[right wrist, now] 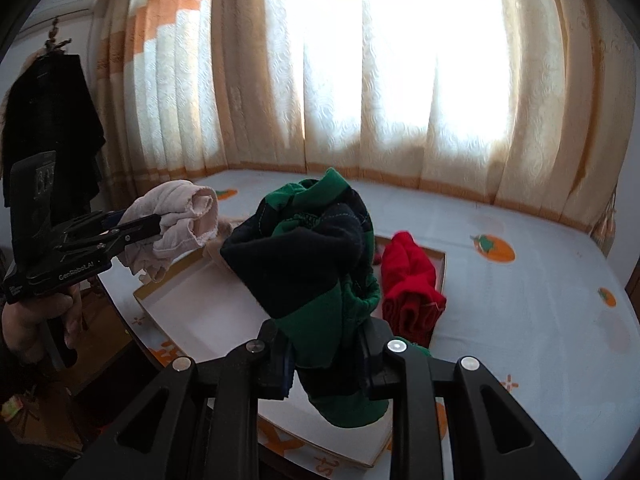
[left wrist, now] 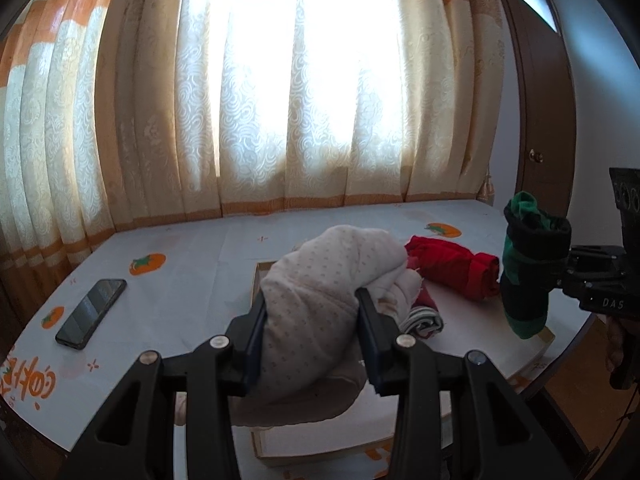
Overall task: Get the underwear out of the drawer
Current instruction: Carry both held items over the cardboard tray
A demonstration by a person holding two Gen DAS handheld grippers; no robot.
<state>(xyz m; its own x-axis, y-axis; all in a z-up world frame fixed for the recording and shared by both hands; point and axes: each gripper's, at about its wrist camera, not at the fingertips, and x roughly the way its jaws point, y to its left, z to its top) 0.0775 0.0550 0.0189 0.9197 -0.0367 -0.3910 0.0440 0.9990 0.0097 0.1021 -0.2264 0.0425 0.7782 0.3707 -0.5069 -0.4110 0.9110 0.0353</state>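
My left gripper [left wrist: 312, 312] is shut on a rolled pale pink dotted underwear [left wrist: 320, 280], held above the shallow white drawer tray [left wrist: 328, 436]; it also shows in the right wrist view [right wrist: 176, 220]. My right gripper [right wrist: 328, 344] is shut on a rolled green and black underwear [right wrist: 316, 256], held above the tray [right wrist: 208, 316]; it also shows in the left wrist view [left wrist: 528, 264]. A red rolled underwear [left wrist: 456, 268] lies in the tray, also seen in the right wrist view [right wrist: 412, 288]. A striped piece [left wrist: 424, 320] lies beside it.
The tray rests on a white table [left wrist: 192, 280] with orange fruit prints. A black phone [left wrist: 92, 312] lies at the left. Cream and orange curtains [left wrist: 280, 100] hang behind. A brown door [left wrist: 540, 120] stands at the right. Dark clothes [right wrist: 52, 120] hang at the left.
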